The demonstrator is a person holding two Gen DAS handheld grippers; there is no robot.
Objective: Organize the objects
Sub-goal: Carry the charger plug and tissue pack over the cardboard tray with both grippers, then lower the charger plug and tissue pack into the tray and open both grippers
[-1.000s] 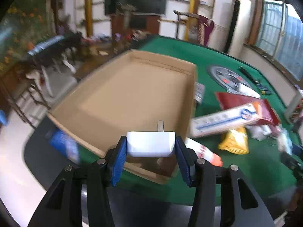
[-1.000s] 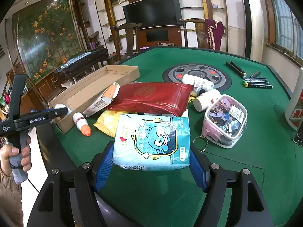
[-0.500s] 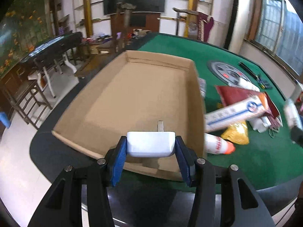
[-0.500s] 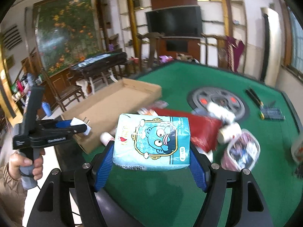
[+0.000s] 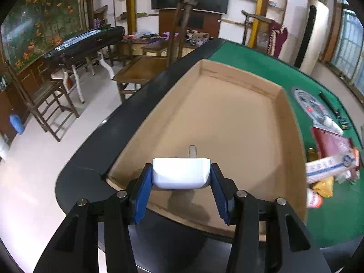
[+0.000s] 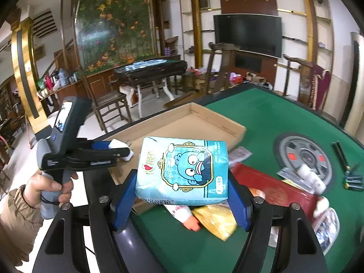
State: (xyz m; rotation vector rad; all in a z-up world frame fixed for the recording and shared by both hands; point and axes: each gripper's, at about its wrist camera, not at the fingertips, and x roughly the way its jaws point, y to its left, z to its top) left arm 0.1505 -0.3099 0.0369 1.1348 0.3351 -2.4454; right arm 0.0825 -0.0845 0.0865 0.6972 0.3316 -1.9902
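The left gripper (image 5: 181,178) is clamped on a white plug (image 5: 180,173), its blue pads pressing both sides and a metal prong pointing toward 12 o'clock. Plug and gripper hang over the near corner of the open cardboard box (image 5: 293,136), which lies on the green table (image 5: 257,61). The right gripper (image 6: 182,201) holds a blue tissue pack (image 6: 184,170) squeezed between its pads, above the table. From this pack, the box lies at 11 o'clock, the left gripper at 9 o'clock, and a red pouch (image 6: 275,191) at 3 o'clock.
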